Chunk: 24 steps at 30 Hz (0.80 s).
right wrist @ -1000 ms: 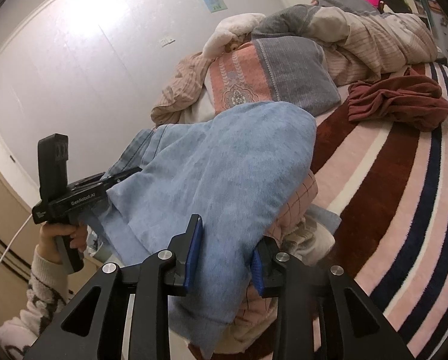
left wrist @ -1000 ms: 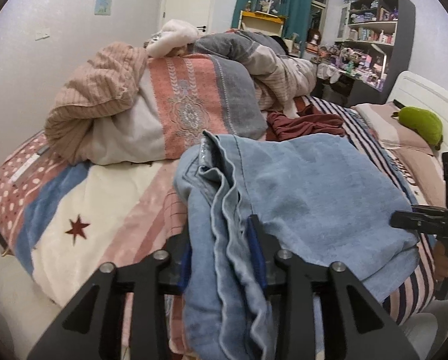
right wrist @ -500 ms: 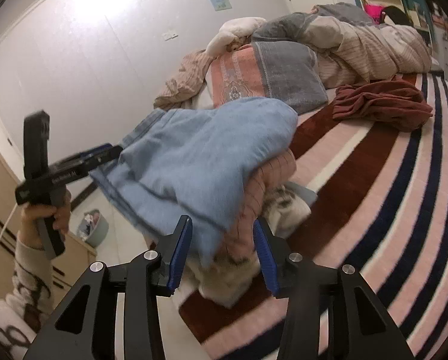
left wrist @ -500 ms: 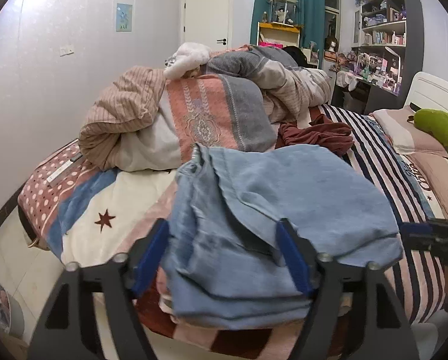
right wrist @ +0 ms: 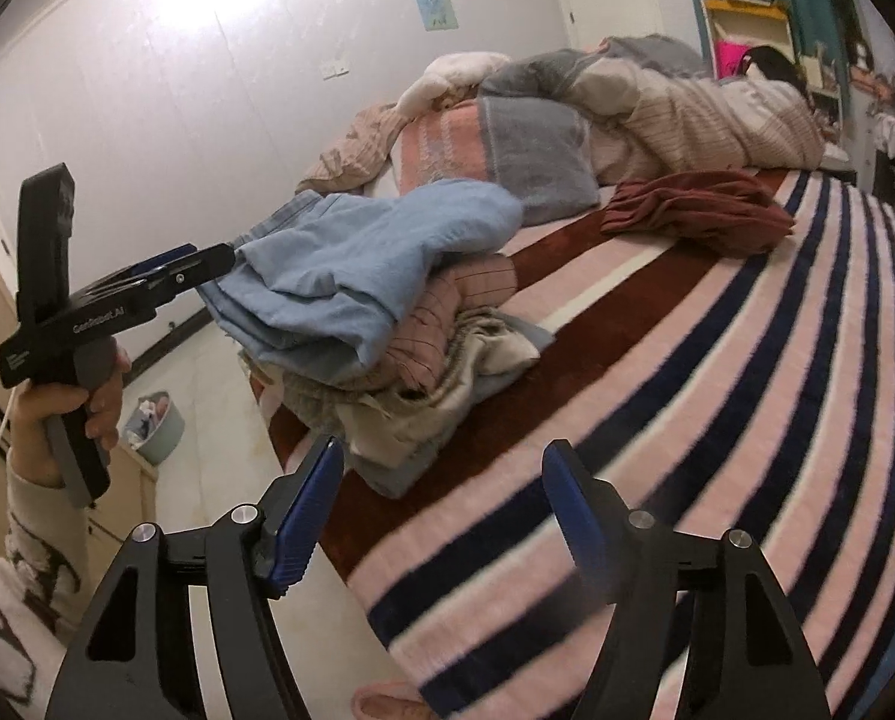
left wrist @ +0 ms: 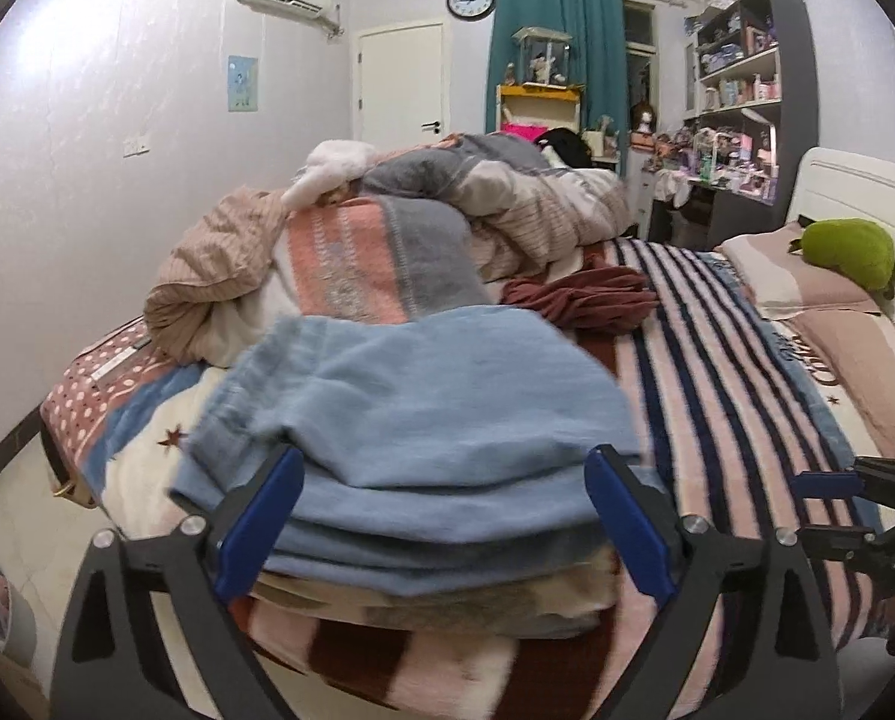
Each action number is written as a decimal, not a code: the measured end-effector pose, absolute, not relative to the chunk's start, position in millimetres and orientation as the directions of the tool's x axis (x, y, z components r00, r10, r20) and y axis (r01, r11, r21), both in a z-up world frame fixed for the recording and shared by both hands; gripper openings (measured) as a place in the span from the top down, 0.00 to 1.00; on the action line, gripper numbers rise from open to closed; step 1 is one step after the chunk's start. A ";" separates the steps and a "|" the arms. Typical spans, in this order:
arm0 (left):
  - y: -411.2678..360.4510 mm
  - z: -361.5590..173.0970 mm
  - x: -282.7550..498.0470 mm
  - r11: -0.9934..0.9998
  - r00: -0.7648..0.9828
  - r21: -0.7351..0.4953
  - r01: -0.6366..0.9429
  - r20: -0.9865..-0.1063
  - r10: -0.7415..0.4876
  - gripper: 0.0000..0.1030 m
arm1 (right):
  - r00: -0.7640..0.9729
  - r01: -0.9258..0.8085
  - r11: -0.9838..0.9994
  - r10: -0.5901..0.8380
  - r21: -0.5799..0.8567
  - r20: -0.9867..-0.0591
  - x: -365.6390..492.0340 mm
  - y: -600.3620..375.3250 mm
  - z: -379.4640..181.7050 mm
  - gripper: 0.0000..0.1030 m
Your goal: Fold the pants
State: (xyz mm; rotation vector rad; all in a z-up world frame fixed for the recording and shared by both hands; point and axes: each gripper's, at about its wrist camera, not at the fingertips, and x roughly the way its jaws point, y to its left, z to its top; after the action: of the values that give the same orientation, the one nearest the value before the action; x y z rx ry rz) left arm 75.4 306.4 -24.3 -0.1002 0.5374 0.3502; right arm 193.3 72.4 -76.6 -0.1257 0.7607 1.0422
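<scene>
Here the folded light-blue denim pants [left wrist: 423, 420] lie on top of a small stack of folded clothes [right wrist: 441, 384] at the near corner of the bed, by its foot edge. In the left wrist view the bundle's long axis runs across the frame, left to right, with the gathered waistband end at the left; which way the leg ends point cannot be told.

Left gripper [left wrist: 441, 516]: blue-padded jaws spread wide and still opening, one each side of the folded bundle, pads clear of the cloth. In the right wrist view it [right wrist: 207, 261] sits just beside the pants' left edge, held by a hand [right wrist: 87, 414] in a patterned sleeve.

Right gripper [right wrist: 447, 516]: jaws apart and opening, nothing between them, over the pink, maroon and navy striped blanket [right wrist: 717, 420], short of the stack.

Around: a crumpled maroon garment [left wrist: 585, 300] lies farther up the blanket, apart from the stack. Behind it a heap of rumpled quilts and a pink-and-grey patterned blanket [left wrist: 381, 258] fills the far side of the bed. A green plush toy [left wrist: 849, 252] rests on the pillow by the white headboard.
</scene>
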 end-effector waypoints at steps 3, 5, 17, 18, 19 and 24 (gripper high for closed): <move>279.1 -24.1 77.6 0.937 0.811 -0.009 -0.350 -0.502 0.299 0.07 | 0.303 -0.810 0.535 0.733 0.241 -0.610 189.4 53.6 -75.4 0.34; 255.9 -25.0 80.7 0.939 0.818 -0.002 -0.343 -0.493 0.297 0.06 | 0.322 -0.803 0.547 0.733 0.237 -0.599 187.2 39.9 -75.2 0.28; 118.2 -18.6 90.1 0.963 0.893 -0.044 -0.265 -0.388 0.228 0.01 | 0.532 -0.731 0.676 0.654 0.098 -0.538 164.4 -66.6 -75.3 0.08; 109.4 -17.6 90.6 0.965 0.899 -0.046 -0.257 -0.379 0.221 0.01 | 0.551 -0.724 0.685 0.645 0.082 -0.529 161.6 -74.1 -74.3 0.07; 97.9 -16.3 92.0 0.969 0.907 -0.047 -0.244 -0.365 0.211 0.01 | 0.576 -0.712 0.699 0.634 0.063 -0.516 157.9 -82.9 -73.0 0.03; 63.7 -14.4 90.4 0.965 0.924 -0.002 -0.261 -0.290 0.249 0.01 | 0.682 -0.658 0.753 0.592 -0.007 -0.430 142.2 -114.2 -65.3 0.01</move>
State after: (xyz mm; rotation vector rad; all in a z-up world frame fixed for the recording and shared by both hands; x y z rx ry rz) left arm 90.4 63.7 -14.4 -0.0405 0.2922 0.2616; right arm 142.2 -114.2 -65.3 -0.1660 0.4227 0.7048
